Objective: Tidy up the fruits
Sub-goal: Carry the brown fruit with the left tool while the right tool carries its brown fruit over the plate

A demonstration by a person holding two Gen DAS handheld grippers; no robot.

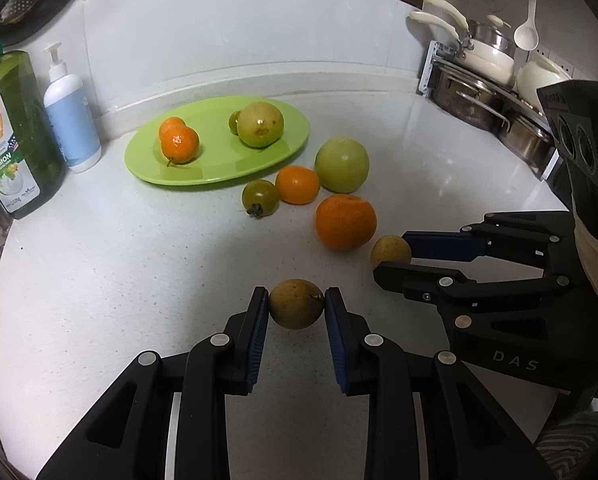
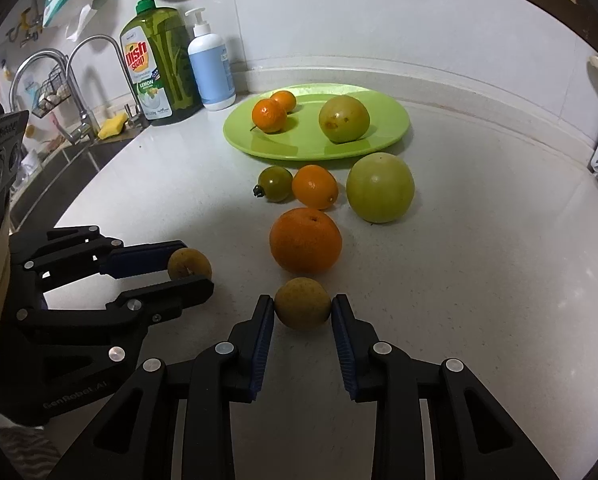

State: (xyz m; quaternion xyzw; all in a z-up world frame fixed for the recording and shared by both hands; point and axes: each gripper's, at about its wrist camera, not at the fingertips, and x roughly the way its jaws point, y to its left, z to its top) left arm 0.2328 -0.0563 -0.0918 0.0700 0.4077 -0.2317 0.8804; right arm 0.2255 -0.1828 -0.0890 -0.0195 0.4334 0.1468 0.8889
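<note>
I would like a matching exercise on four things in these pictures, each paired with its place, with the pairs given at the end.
Things:
1. large orange
2. spotted green fruit
3. dish soap bottle
4. small brown fruit

Places:
a. between the fingers of the left gripper
b. on the green plate
c. on the bare counter, nearer the grippers than the plate
d. upright beside the white pump bottle

Pairs: 1-c, 2-b, 3-d, 4-a

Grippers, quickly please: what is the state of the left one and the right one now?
Left gripper: closed on a small brownish fruit.
Right gripper: closed on another small brownish fruit.
</note>
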